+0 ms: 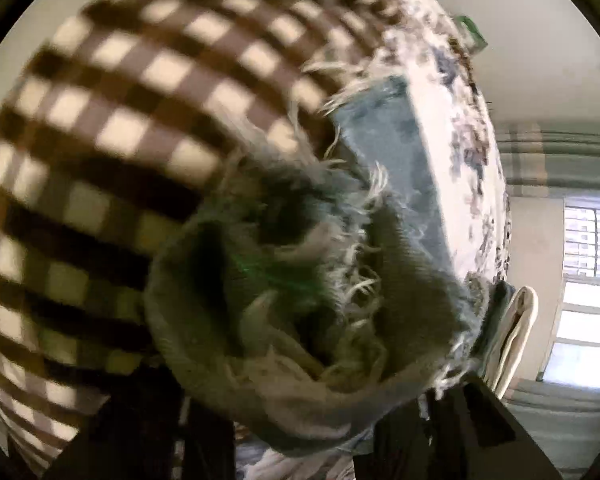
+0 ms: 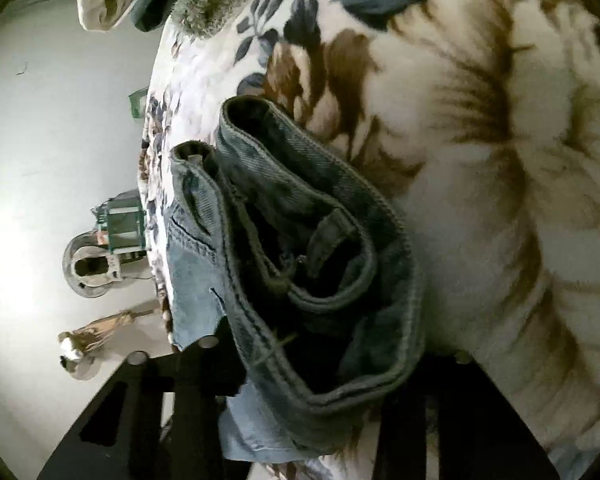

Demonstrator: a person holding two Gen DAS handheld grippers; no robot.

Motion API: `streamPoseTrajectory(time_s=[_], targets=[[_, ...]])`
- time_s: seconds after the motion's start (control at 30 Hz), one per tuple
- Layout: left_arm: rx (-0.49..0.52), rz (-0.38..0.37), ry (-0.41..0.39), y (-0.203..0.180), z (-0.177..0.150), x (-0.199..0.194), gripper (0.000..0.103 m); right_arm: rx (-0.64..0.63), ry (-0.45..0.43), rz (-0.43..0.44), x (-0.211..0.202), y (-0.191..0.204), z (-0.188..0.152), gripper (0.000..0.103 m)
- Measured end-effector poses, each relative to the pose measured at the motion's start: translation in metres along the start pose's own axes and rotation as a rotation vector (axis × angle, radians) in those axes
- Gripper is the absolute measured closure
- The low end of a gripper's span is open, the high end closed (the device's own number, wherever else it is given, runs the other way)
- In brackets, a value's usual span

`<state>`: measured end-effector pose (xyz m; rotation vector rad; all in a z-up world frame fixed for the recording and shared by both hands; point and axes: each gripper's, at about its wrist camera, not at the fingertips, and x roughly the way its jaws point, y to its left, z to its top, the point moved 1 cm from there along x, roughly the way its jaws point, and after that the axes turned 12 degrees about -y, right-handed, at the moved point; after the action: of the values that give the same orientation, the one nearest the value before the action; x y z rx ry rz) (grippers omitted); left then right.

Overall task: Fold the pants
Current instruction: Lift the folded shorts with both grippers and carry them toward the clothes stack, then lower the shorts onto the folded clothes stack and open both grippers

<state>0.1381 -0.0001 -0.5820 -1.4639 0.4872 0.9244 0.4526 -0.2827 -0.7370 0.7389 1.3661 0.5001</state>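
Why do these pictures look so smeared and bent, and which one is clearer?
Left wrist view: motion blur smears the checked cloth and the jeans' frayed hem; window overexposed. Right wrist view: sharper on the waistband, blurry floral blanket. Both bent by fisheye lenses.

one pair of jeans (image 2: 324, 264), one checked blanket (image 1: 112, 128), one floral blanket (image 2: 480, 128).

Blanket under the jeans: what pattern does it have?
Cream blanket with brown and dark blue flowers; right wrist view.
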Motion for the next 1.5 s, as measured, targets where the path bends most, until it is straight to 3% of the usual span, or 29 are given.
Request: streamPoseTrajectory(time_s=[0.1,0.27,0.5,0.63,0.83,0.9,1.0,1.13,1.27,1.33,1.4,1.5], targets=[[0.088,-0.001,0.002,-0.024,0.006,-0.011,0.084,-0.01,-0.019,-0.028,-0.011,0.013,-0.003,0.076],[0.219,-0.012,0.032,-0.077,0.026,-0.044,0.085,-0.013,-0.039,-0.022,-0.05,0.054,-0.004,0.079],[0.383,-0.139,0.107,-0.199,0.039,-0.077,0.085,0.054,-0.138,0.039,-0.129,0.115,0.017,0.079],[0.422,-0.263,0.186,-0.284,0.034,-0.077,0.085,0.079,-0.27,0.088,-0.188,0.16,0.055,0.079],[0.496,-0.492,0.292,-0.45,0.006,-0.052,0.085,0.068,-0.54,0.155,-0.275,0.237,0.151,0.079],[0.545,-0.555,0.321,-0.504,-0.012,-0.033,0.085,0.062,-0.633,0.171,-0.296,0.255,0.186,0.079],[0.619,-0.599,0.36,-0.554,-0.038,0.008,0.085,0.067,-0.741,0.163,-0.309,0.259,0.234,0.079],[0.745,-0.563,0.418,-0.563,-0.074,0.083,0.085,0.114,-0.786,0.104,-0.274,0.214,0.275,0.079],[0.854,-0.399,0.469,-0.515,-0.1,0.16,0.085,0.178,-0.701,-0.033,-0.207,0.144,0.279,0.079],[0.876,-0.351,0.485,-0.491,-0.105,0.179,0.085,0.226,-0.673,-0.055,-0.181,0.116,0.269,0.079],[0.892,-0.351,0.495,-0.475,-0.107,0.185,0.085,0.247,-0.686,-0.043,-0.17,0.098,0.254,0.079],[0.932,-0.345,0.499,-0.468,-0.107,0.186,0.084,0.247,-0.683,-0.05,-0.165,0.098,0.246,0.077]])
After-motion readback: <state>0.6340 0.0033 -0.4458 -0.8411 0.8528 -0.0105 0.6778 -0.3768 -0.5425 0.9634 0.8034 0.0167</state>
